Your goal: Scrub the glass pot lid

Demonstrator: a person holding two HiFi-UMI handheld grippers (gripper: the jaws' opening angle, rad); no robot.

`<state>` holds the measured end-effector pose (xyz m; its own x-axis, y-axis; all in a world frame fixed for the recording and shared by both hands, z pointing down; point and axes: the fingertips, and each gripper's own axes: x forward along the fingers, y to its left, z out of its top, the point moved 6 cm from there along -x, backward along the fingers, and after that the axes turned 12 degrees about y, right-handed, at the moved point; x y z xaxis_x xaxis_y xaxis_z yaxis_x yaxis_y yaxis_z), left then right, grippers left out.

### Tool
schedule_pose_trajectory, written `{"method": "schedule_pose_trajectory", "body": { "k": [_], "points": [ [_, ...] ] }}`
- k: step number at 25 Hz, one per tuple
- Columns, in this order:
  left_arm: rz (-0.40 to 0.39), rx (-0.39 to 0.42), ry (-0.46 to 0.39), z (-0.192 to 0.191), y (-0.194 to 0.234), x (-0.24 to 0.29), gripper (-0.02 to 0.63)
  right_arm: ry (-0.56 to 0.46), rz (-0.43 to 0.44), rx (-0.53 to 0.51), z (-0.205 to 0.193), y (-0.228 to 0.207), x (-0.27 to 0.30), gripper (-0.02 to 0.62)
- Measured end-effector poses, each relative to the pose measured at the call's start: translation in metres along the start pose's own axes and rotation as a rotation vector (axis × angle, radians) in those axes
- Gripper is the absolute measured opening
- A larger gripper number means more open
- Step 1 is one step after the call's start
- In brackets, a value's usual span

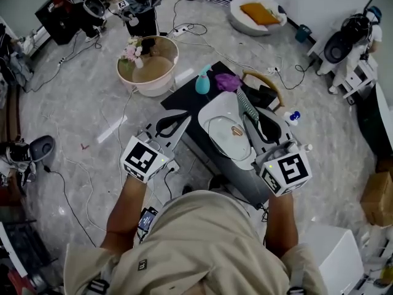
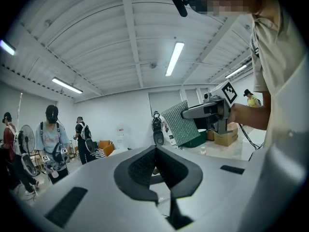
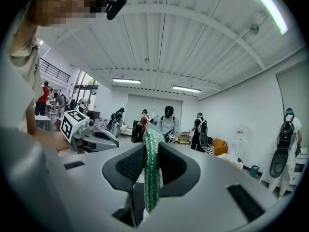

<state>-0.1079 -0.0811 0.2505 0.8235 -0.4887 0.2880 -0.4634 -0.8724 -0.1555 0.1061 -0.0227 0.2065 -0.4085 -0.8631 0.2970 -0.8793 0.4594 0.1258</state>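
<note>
Right gripper point(image 3: 151, 151) jaws clamp the green scouring pad point(image 3: 153, 187) edge-on; left gripper point(image 2: 155, 151) jaws closed, empty. The glass pot lid point(image 1: 230, 135) lies ahead of both jaws, unheld: scrubbing could skid it

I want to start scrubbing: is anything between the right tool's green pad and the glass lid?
Nothing visible does. The glass lid lies uncovered in the white basin; the right tool holds the green pad near the lid's rim.

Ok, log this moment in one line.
left gripper: shut, empty; right gripper: shut on green mesh scouring pad; round glass pot lid: lying in white basin
</note>
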Motion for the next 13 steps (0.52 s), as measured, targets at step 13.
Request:
{"method": "schedule_pose_trajectory", "body": {
  "k": [13],
  "points": [
    [-0.003,0.011,0.0,-0.006,-0.014,-0.015,0.014,0.011,-0.009,-0.008,-0.004,0.012,-0.014,0.084]
  ]
}}
